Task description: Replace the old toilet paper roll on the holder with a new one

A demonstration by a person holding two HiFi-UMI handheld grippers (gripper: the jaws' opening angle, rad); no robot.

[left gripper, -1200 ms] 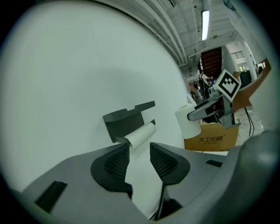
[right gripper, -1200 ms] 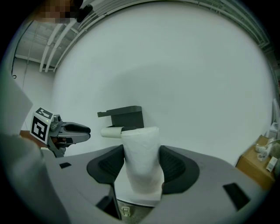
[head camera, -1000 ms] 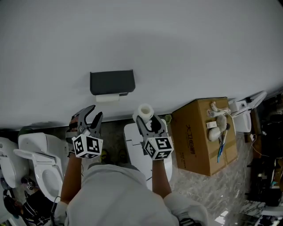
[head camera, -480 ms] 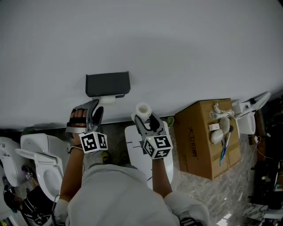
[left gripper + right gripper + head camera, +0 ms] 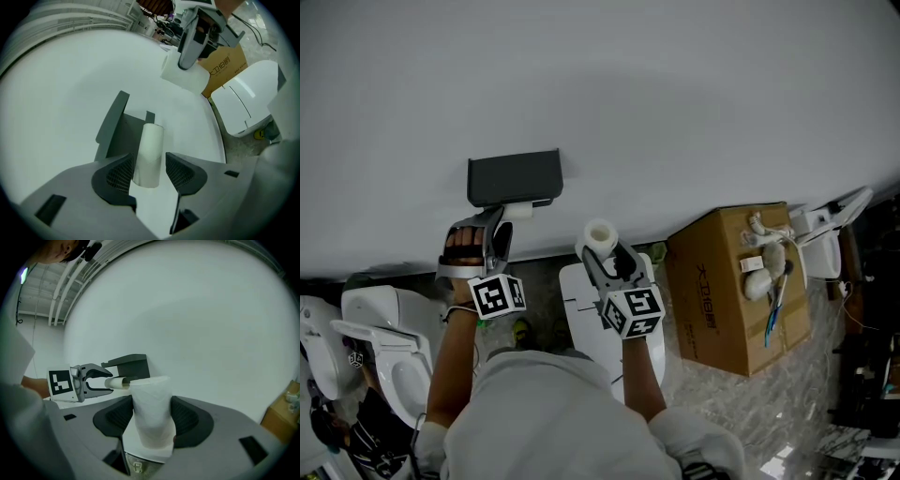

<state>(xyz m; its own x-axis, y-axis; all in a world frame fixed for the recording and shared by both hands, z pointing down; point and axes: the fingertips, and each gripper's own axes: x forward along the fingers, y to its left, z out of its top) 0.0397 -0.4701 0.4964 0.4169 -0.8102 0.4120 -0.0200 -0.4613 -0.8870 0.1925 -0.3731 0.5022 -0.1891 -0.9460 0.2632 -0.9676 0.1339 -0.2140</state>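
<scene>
A dark grey holder (image 5: 514,176) is fixed to the white wall, and the thin old roll (image 5: 517,211) sits just under its cover. My left gripper (image 5: 494,228) reaches up to that roll. In the left gripper view the old roll (image 5: 149,150) lies between the pads (image 5: 119,174). The jaws have just been opening and a gap shows on the right side, so my left gripper (image 5: 149,171) is open around it. My right gripper (image 5: 607,258) hangs to the right of the holder, shut on the full new roll (image 5: 600,236). The new roll (image 5: 151,399) stands upright between its jaws.
A white toilet lid (image 5: 581,314) lies below the grippers and another toilet (image 5: 389,356) stands at the left. A cardboard box (image 5: 712,300) with loose fittings on top stands at the right, beside more white fixtures. The person's body fills the bottom centre.
My left gripper has rolled over and moved up to the holder, so its jaws now straddle the old roll. The right gripper has kept still with the new roll.
</scene>
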